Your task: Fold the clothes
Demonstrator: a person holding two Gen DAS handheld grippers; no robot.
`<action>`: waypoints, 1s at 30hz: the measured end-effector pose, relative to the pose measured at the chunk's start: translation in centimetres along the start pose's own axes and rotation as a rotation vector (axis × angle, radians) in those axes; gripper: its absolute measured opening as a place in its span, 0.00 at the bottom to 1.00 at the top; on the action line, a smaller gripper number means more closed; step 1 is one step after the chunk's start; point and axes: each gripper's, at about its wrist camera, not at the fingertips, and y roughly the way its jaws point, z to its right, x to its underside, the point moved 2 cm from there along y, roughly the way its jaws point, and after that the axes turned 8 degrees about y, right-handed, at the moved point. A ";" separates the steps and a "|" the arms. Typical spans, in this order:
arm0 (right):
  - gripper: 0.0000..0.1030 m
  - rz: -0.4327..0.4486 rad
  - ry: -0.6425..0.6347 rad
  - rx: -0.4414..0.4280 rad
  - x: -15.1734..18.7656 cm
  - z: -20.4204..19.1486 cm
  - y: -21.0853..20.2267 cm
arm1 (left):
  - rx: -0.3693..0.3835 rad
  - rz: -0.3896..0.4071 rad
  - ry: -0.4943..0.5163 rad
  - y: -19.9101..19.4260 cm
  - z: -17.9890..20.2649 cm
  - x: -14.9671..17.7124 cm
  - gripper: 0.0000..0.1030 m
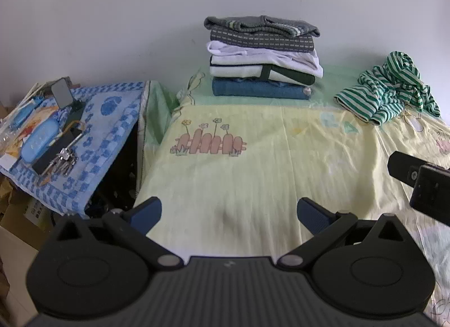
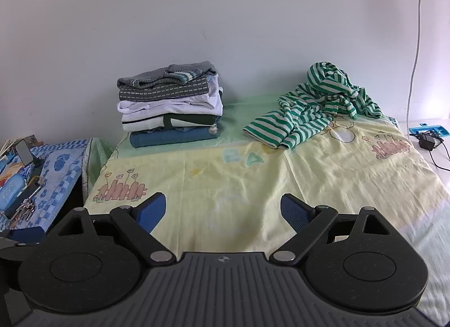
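Tongs both wide open, empty: left tongs (image 1: 229,214), right tongs (image 2: 223,210). Between garments; next grab striped shirt (image 2: 315,105), spread it flat beside folded stack (image 2: 168,105).

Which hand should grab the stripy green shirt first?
Probably the right. The striped shirt lies crumpled at the far right of the bed, straight ahead of the right gripper, whose jaws are open and empty. The left gripper, also open, faces the folded pile instead.
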 end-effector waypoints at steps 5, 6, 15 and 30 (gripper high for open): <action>0.88 -0.001 -0.010 -0.002 0.1 -0.2 0.0 | 0.004 -0.008 -0.007 0.2 -0.1 0.1 0.99; 0.88 -0.001 -0.011 -0.001 0.1 -0.2 0.0 | 0.006 -0.009 -0.009 0.2 -0.1 0.1 0.99; 0.88 -0.013 -0.016 0.005 0.3 -0.2 0.4 | -0.001 -0.011 -0.008 0.1 -0.1 0.3 0.99; 0.88 -0.016 -0.027 0.001 0.4 -0.4 0.5 | -0.005 -0.015 -0.008 0.2 -0.1 0.4 0.99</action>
